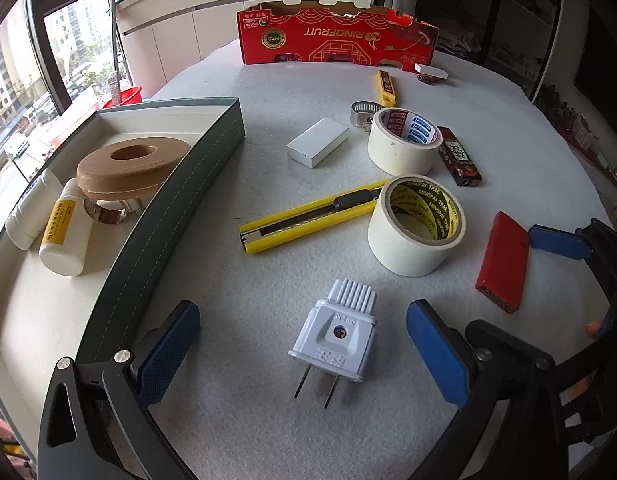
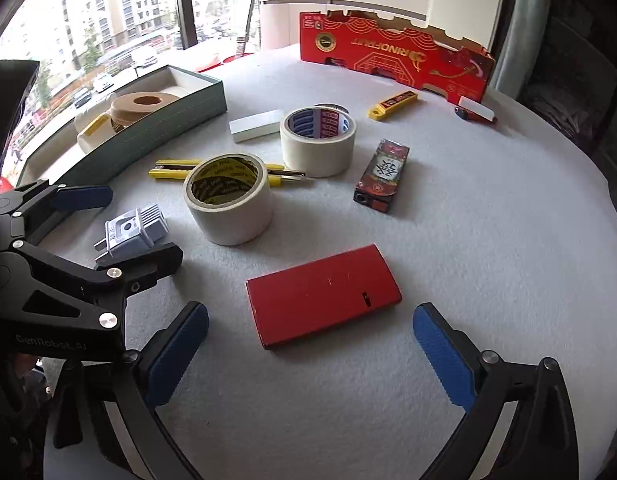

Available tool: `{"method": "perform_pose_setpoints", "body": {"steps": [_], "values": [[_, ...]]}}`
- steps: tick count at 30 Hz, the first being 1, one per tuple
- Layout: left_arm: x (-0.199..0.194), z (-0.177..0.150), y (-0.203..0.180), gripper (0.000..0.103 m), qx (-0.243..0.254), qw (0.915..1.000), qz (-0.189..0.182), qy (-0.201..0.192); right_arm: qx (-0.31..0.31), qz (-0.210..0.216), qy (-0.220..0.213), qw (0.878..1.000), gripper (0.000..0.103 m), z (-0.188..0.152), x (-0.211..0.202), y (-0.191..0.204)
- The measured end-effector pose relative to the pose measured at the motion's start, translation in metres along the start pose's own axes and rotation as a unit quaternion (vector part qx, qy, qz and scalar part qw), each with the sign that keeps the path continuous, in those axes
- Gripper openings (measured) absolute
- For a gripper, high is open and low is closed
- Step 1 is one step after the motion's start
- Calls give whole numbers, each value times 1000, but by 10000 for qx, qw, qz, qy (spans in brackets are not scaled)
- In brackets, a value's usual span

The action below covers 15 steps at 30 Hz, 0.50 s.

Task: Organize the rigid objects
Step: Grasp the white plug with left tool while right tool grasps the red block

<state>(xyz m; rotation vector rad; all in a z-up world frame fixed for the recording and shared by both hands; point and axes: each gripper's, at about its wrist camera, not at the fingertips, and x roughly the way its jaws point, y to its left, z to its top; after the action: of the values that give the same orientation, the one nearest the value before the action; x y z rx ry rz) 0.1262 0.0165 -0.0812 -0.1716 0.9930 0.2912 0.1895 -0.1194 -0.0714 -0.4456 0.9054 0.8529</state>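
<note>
My left gripper (image 1: 302, 312) stands open low over the table, its blue pads on either side of a white two-pin plug (image 1: 336, 340). From the right wrist view the same gripper (image 2: 120, 232) flanks the plug (image 2: 132, 232). My right gripper (image 2: 310, 312) is open around the near end of a flat red box (image 2: 324, 296); one of its pads (image 1: 560, 242) shows beside the red box (image 1: 502, 260). At the left, a green tray (image 1: 188, 184) holds a wooden ring (image 1: 132, 168), white bottles (image 1: 62, 232) and a metal clamp.
Two tape rolls (image 1: 416, 228) (image 1: 404, 140), a long yellow knife (image 1: 308, 216), a white block (image 1: 318, 142), a dark patterned pack (image 1: 458, 156), a hose clamp (image 1: 362, 114) and a small yellow cutter (image 1: 386, 88) lie mid-table. A red cardboard box (image 1: 336, 36) stands at the back.
</note>
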Motion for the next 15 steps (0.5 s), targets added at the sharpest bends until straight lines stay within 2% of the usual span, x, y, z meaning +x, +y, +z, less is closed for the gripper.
{"method": "perform_pose_setpoints", "body": {"steps": [6, 9, 10, 12, 14, 15], "values": [[2, 4, -1, 101, 416, 9989, -217, -6, -176, 113, 257, 9995, 102, 7, 5, 0], [1, 4, -4, 94, 610, 9975, -358, -1, -154, 108, 382, 9991, 100, 8, 4, 1], [-1, 4, -5, 89, 677, 9969, -411, -3, -137, 94, 372, 9992, 97, 9, 2, 2], [-5, 2, -10, 78, 829, 9953, -507, -24, -34, 51, 346, 9994, 73, 9, -4, 2], [-10, -1, -15, 57, 995, 9931, -617, -25, 39, -37, 444, 9990, 73, 8, -5, 3], [-12, -1, -18, 49, 1066, 9921, -665, -13, 103, -89, 468, 9988, 73, 6, -7, 3]]}}
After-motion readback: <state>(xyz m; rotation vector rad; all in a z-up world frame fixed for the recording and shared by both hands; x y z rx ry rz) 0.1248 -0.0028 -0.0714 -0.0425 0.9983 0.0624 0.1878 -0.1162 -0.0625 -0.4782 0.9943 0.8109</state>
